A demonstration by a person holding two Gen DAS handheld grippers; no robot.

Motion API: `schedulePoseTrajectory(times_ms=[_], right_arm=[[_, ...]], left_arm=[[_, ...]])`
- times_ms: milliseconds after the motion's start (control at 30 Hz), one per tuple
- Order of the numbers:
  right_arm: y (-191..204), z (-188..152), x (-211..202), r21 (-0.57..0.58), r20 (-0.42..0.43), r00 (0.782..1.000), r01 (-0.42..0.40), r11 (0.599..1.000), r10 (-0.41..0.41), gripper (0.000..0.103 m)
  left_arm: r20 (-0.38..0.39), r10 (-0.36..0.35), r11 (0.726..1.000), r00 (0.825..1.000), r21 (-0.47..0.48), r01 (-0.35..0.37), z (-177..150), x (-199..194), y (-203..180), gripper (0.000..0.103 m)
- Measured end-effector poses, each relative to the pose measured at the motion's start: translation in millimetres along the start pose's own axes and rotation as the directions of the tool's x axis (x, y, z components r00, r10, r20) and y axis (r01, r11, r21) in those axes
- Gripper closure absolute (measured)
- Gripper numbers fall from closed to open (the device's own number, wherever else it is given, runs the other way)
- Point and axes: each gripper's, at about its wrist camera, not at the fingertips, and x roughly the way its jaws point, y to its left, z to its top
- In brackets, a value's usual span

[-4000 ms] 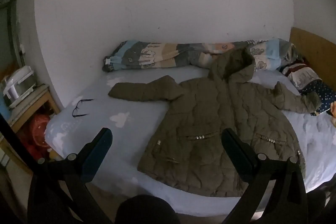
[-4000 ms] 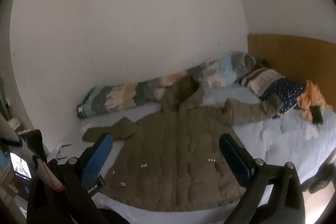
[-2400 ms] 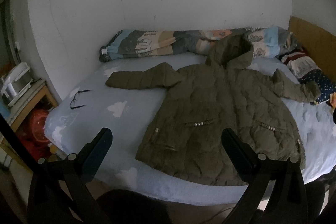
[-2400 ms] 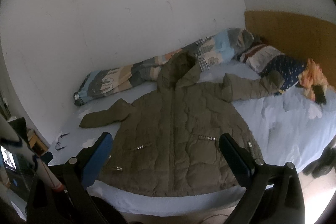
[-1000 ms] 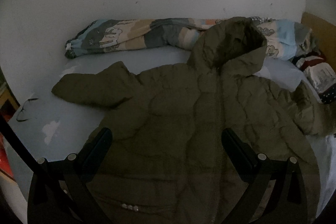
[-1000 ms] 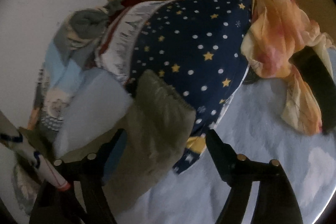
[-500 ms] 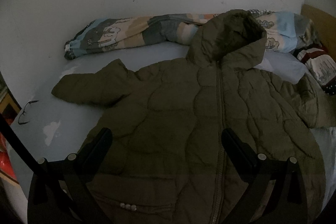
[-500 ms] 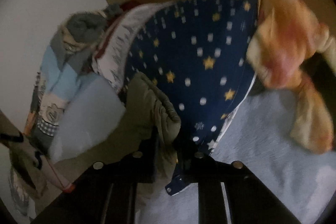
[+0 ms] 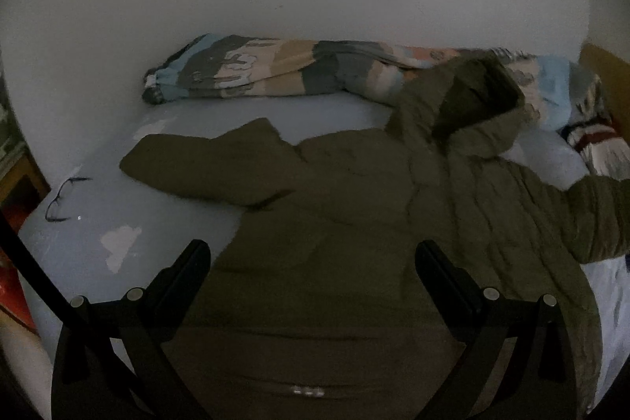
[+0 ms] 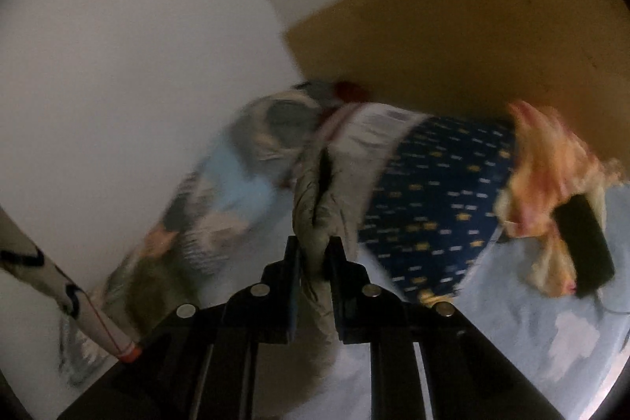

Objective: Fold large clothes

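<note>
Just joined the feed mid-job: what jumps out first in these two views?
The big olive hooded jacket spread front-up across the pale blue bed fills the left wrist view, with the left hand-held gripper open above its lower half. In the right wrist view, the right hand-held gripper is shut on the jacket's sleeve cuff, in front of a navy star-patterned pillow.

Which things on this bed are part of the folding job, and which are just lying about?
Part of the job:
- olive hooded coat
- its sleeve cuff, pinched in the right gripper
- left gripper, open over the coat

Lying about:
- rolled patchwork quilt
- glasses
- star-print pillow
- orange cloth
- dark phone-like slab
</note>
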Motion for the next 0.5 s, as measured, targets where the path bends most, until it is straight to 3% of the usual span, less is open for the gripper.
schedulePoseTrajectory(times_ms=[67,233,367,500], right_arm=[[35,1,-10,-0.040,-0.001,0.999,-0.037,0.998,0.037,0.088],[126,-33,-43,-0.097,-0.025,0.992,-0.126,0.987,0.124,0.088],[205,-71,-58,-0.162,-0.068,0.982,-0.186,0.969,0.178,0.088],[273,-126,-60,-0.239,-0.128,0.967,-0.247,0.939,0.222,0.088]], left_arm=[[0.006,-0.002,1.000,1.000,-0.018,0.002,3,-1,13,0.000],[-0.012,0.007,0.998,1.000,-0.058,-0.008,8,2,43,0.000],[-0.043,0.021,0.993,0.999,-0.118,-0.026,11,7,60,0.000],[-0.103,-0.018,0.987,0.995,-0.161,0.001,8,13,64,0.000]])
